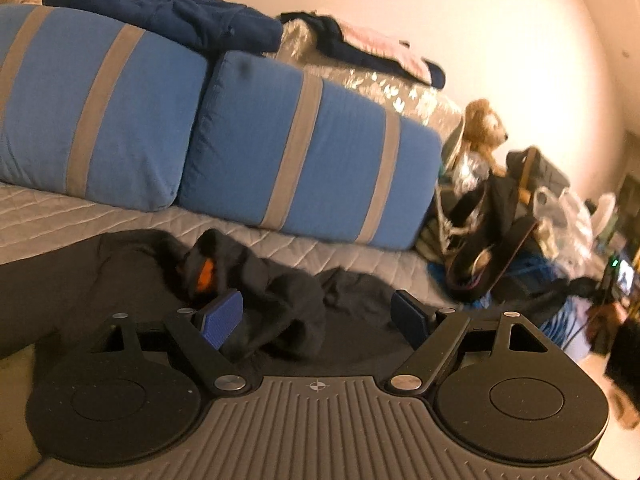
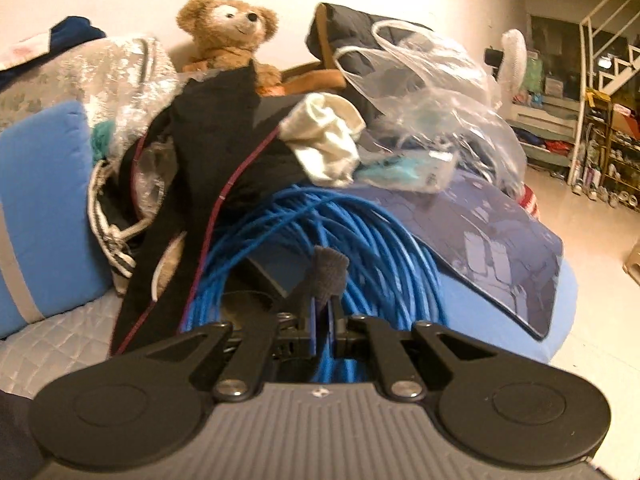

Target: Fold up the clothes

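A black garment (image 1: 264, 304) lies crumpled on the grey quilted bed cover (image 1: 120, 220), with an orange patch (image 1: 206, 274) showing in its folds. My left gripper (image 1: 316, 316) hovers just over it, wide open, and its blue pads (image 1: 220, 320) straddle a bunched fold without pinching it. In the right wrist view my right gripper (image 2: 325, 316) is shut on a small tip of dark grey cloth (image 2: 329, 272), which sticks up between the blue pads. Where that cloth runs below the gripper is hidden.
Two blue cushions with grey stripes (image 1: 304, 156) lean along the back, with navy clothes (image 1: 168, 16) on top. At the bed's end is a heap: blue cable coil (image 2: 344, 232), black straps (image 2: 208, 160), plastic bags (image 2: 432, 92), a teddy bear (image 2: 232, 28). Open floor (image 2: 592, 232) lies right.
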Demonstrator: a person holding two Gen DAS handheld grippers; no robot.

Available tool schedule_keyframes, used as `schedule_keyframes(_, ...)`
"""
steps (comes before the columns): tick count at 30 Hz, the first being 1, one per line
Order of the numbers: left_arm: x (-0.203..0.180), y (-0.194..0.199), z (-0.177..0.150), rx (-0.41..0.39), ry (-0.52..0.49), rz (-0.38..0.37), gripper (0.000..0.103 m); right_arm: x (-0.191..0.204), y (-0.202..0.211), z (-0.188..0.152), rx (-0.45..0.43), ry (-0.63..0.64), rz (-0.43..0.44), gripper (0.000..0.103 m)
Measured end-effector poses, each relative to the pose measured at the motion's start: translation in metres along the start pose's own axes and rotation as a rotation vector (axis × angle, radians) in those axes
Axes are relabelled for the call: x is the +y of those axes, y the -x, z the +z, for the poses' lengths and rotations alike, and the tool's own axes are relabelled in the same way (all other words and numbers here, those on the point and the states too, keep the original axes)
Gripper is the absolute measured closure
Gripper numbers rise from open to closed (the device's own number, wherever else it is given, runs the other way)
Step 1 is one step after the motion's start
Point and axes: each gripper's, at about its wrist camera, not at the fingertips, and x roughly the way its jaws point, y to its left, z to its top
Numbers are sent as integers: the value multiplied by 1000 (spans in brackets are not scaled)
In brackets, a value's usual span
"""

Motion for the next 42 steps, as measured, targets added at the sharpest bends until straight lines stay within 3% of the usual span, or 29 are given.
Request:
schedule_keyframes(14, 8, -5, -12, 79, 44, 36, 21, -16, -11, -33, 88, 25, -125, 98)
schedule_keyframes(20, 12, -6, -13, 92, 66, 35, 21, 0, -15, -51, 102, 158, -196, 95)
schedule_keyframes(22, 13, -7, -13, 95, 70, 34, 22, 4, -15, -53, 102, 179, -202, 82)
schedule_keyframes(24, 13, -7, -13, 95, 71, 32, 21, 4, -15, -52, 115, 176, -207, 61)
schedule_keyframes(26, 14, -7, -14, 94, 73, 31, 21, 2, -14, -51, 133, 153, -204, 50)
schedule_keyframes(28, 14, -6, -14, 93, 76, 31, 21, 1, -11, -52, 149, 134, -206, 23)
schedule_keyframes(34, 15, -7, -13, 91, 87, 32, 21, 0, 9, -63, 188, 97, -169, 14)
schedule_keyframes(42, 15, -10, -13, 110, 86, 43, 21, 33, 54, -68, 145, 130, -2, 3)
